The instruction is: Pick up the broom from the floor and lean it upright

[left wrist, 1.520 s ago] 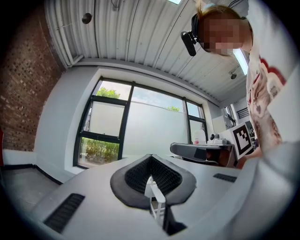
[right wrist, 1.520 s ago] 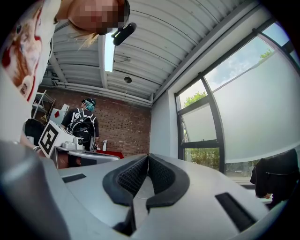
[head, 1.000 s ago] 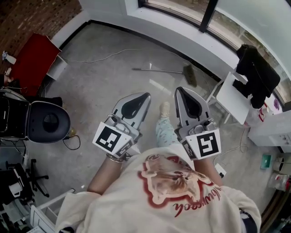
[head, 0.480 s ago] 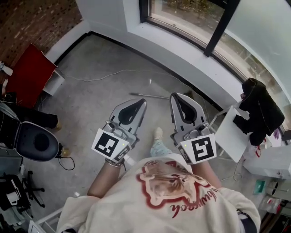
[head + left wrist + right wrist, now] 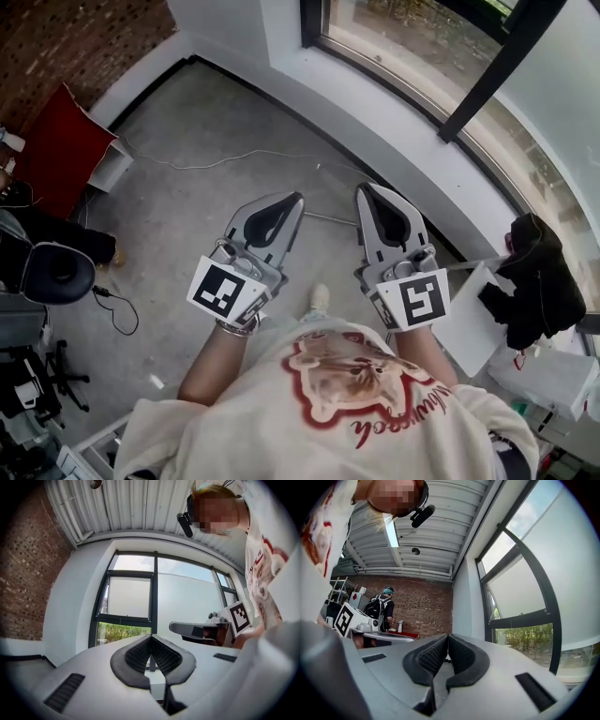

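Grey left gripper [image 5: 296, 197] and right gripper [image 5: 363, 188] point level, jaws closed.

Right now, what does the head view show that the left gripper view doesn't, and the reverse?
Only the head view: the concrete floor, a short stretch of the broom handle lying on it, and a black office chair. Only the left gripper view: the ribbed ceiling and the camera on the person's head. Both: the left gripper and right gripper, jaws shut, the window and the brick wall.

head cam steeply down; gripper cams level, share window [image 5: 131, 597].
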A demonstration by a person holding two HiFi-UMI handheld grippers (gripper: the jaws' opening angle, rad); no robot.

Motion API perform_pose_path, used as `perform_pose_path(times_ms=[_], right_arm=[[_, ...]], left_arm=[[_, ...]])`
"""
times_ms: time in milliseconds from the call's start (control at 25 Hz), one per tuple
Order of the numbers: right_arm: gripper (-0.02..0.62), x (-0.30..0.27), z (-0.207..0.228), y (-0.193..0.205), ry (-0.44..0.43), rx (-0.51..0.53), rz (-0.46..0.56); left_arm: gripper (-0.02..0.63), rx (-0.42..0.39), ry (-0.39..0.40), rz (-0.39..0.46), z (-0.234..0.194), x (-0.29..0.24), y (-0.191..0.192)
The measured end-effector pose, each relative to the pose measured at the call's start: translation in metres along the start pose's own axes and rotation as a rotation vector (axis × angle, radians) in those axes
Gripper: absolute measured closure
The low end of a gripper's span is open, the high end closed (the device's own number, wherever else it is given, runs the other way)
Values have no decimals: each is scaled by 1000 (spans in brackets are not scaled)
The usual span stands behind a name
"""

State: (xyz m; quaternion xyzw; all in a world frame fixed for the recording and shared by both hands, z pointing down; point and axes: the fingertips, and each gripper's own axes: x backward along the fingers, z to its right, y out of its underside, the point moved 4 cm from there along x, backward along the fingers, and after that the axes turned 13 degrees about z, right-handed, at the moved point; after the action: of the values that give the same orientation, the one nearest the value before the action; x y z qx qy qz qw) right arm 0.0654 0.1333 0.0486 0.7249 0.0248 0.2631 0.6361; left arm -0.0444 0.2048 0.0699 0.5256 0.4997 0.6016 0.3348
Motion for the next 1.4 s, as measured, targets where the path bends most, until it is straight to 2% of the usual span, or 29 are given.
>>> perform_pose_path(times_ms=[280,480,720,1160,1280,1400], right_arm=[[571,-37,29,44,7,-51,-48],[571,-67,33,68,4,-58,-71],[571,-116,47,98,-1,-41,-88],[571,-253,59,175,-4,-60,-89],[571,-272,55,204,-33,-76,-85],[571,-274,49,252,-79,-87,-143]], left_arm=[[586,32,-97,-36,-46,-5,28],[586,48,-133,-56,-86,-5,41],[586,52,-135,-38,-151,-33,51],[586,47,-93,-54,-292,-82,78],[586,47,-109,-63,-321,-86,97],[586,57,-136,-66,-339,-84,125]])
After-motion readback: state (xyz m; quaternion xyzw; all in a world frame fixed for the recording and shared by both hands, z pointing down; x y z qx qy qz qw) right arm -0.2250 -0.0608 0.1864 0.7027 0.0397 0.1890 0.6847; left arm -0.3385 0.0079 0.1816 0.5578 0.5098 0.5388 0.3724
